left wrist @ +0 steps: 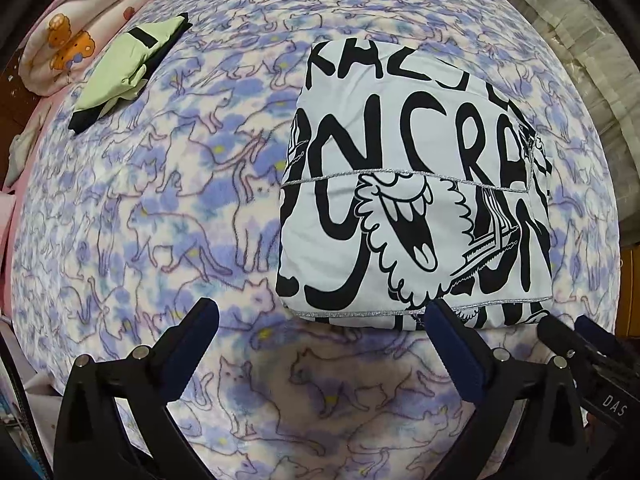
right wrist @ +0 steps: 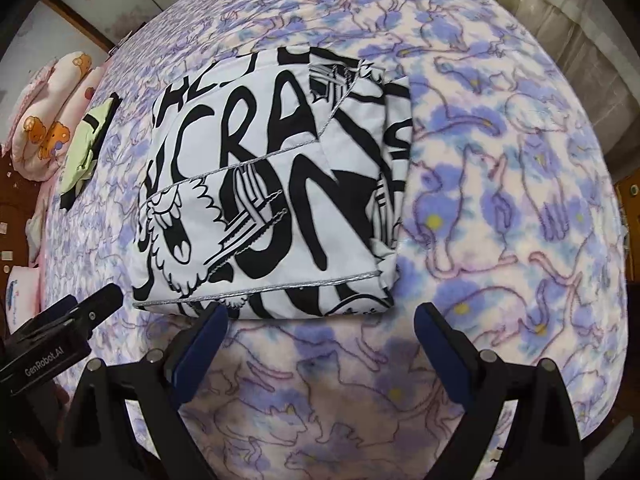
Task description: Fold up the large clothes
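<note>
The folded garment lies on the blanket. Left hand-held gripper and right hand-held gripper hover just beside it, jaws wide, empty.

The folded garment carries big black lettering, cut off by the folds: "NCRA" can be read, the rest only in fragments. The right hand-held gripper bears "DAS" in white; the left hand-held gripper bears "GenRobot.AI".
</note>
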Tool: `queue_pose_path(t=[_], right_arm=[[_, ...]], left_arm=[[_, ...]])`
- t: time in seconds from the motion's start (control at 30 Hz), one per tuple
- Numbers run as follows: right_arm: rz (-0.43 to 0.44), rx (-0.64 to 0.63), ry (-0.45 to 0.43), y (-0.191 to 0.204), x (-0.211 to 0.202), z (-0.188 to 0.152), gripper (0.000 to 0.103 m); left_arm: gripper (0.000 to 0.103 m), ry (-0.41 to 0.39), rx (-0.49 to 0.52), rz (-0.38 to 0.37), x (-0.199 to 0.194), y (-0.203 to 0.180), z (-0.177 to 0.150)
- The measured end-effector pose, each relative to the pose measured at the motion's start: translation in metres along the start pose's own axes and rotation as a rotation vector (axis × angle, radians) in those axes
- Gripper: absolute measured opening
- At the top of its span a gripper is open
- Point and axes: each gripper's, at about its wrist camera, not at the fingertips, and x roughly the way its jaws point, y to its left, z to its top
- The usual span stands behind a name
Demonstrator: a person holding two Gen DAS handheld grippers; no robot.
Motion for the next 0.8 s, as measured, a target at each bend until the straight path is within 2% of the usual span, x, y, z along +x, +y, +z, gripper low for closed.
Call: queue_pose_path(t=[0.17, 0.43, 0.63, 0.73, 0.8], right_arm=[[0.007, -0.012, 0.012, -0.001, 0.005, 0.004, 0.096], [0.031, 0.005, 0.06, -0.027, 0.035, 0.023, 0.095], [0.206, 0.13, 0.123, -0.065, 0.068, 0.043, 0.095], [0.303, 0.219, 0.136, -0.085, 0.083, 0.052, 0.095], [0.414, 0.282, 0.141, -0.097, 0.095, 0.057, 0.095]], left_arm=[[0.102, 0.005, -0.015, -0.03, 0.007, 0.001, 0.01], [0.102, 0.083, -0.005, -0.111, 0.038, 0.008, 0.022], [0.102, 0.124, -0.001, -0.123, 0.069, 0.02, 0.039], [0.102, 0.138, 0.01, -0.162, 0.085, 0.025, 0.049], [0.102, 0.142, 0.015, -0.22, 0.097, 0.03, 0.058]])
